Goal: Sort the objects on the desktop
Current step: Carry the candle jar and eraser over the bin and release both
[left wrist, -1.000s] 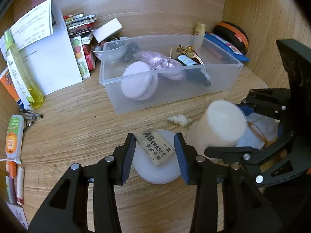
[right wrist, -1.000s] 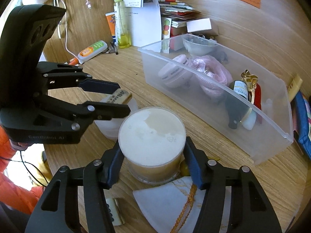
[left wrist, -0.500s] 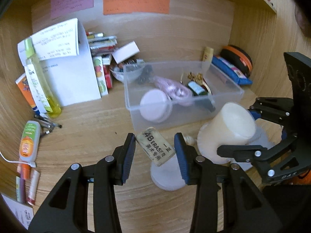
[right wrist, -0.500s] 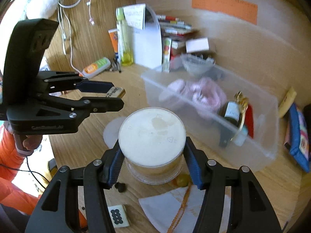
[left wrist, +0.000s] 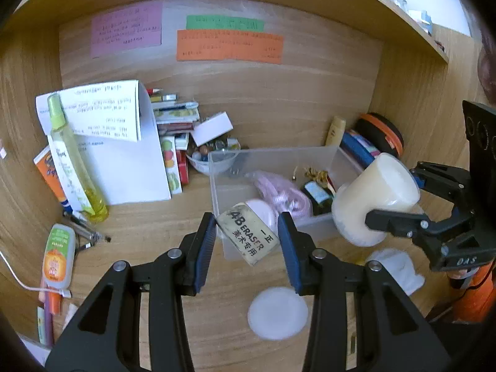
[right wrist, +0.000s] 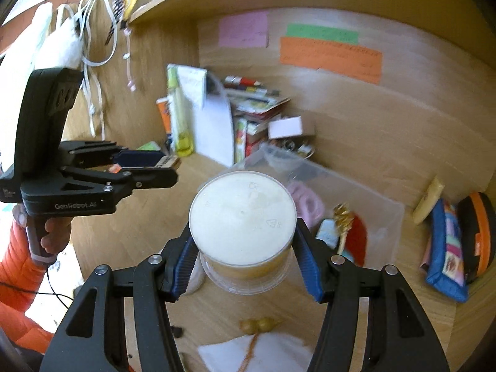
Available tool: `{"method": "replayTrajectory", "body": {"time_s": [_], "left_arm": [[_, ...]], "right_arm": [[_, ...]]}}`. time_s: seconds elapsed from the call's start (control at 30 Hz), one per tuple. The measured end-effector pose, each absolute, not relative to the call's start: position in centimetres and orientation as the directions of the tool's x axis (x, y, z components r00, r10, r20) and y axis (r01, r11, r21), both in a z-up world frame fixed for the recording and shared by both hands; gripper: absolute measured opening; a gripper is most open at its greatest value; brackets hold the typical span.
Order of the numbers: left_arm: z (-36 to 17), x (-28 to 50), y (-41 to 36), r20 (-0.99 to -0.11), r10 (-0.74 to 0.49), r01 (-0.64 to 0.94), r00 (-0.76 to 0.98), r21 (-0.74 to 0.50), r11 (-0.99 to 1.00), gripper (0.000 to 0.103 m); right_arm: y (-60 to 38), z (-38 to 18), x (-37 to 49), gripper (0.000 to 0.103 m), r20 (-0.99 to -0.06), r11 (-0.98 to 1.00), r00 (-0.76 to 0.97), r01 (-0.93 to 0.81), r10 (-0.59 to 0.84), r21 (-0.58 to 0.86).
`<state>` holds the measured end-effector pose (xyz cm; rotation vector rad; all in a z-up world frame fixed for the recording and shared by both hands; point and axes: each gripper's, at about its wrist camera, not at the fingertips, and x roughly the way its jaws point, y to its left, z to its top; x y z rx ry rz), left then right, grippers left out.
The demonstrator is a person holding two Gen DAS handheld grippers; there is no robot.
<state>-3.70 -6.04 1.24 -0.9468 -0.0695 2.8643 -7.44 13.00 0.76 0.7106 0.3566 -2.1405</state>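
My left gripper [left wrist: 247, 238] is shut on a worn "4B ERASER" block [left wrist: 249, 237], held in the air in front of the clear plastic bin [left wrist: 223, 186]. From the right wrist view that left gripper [right wrist: 167, 167] shows at the left, the eraser [right wrist: 169, 161] at its tips. My right gripper [right wrist: 243, 241] is shut on a cream-coloured round tub [right wrist: 241, 214], lifted off the desk; in the left wrist view the tub [left wrist: 372, 198] hangs to the right of the bin. The bin holds a pink round case, pink cord, a small bottle and a gold trinket.
A round white lid [left wrist: 278, 313] and a white cloth [left wrist: 396, 266] lie on the desk below. A yellow spray bottle [left wrist: 74, 161], white papers, stacked packets and an orange tube [left wrist: 59, 255] crowd the left; a blue pouch [right wrist: 443, 248] and orange-rimmed case [right wrist: 477, 232] sit right.
Both grippers have risen from the desk with their loads. The eraser left the white lid, which now lies below, and the tub is clear of the desk; more back wall shows.
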Motion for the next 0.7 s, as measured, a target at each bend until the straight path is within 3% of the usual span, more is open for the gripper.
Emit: {"method": "replayTrajectory", "body": {"time_s": [0.37,0.7], "left_arm": [[2.2,-8.1,-5.7,-0.593,0.150,-0.117,-0.791,-0.093,-0.989,0.041],[0.2,-14.2,-5.3,-0.666,0.162,-0.112,-0.728,-0.117,-0.987,0.041]], "right_arm": [[14.9,2.7,-12.7,0.055,-0.567,-0.709,-0.582,0.705,-0.583,0.007],[15.1,0.7,-17.8,0.055,-0.608,-0.759,-0.571,0.646,-0.552,0.082]]}}
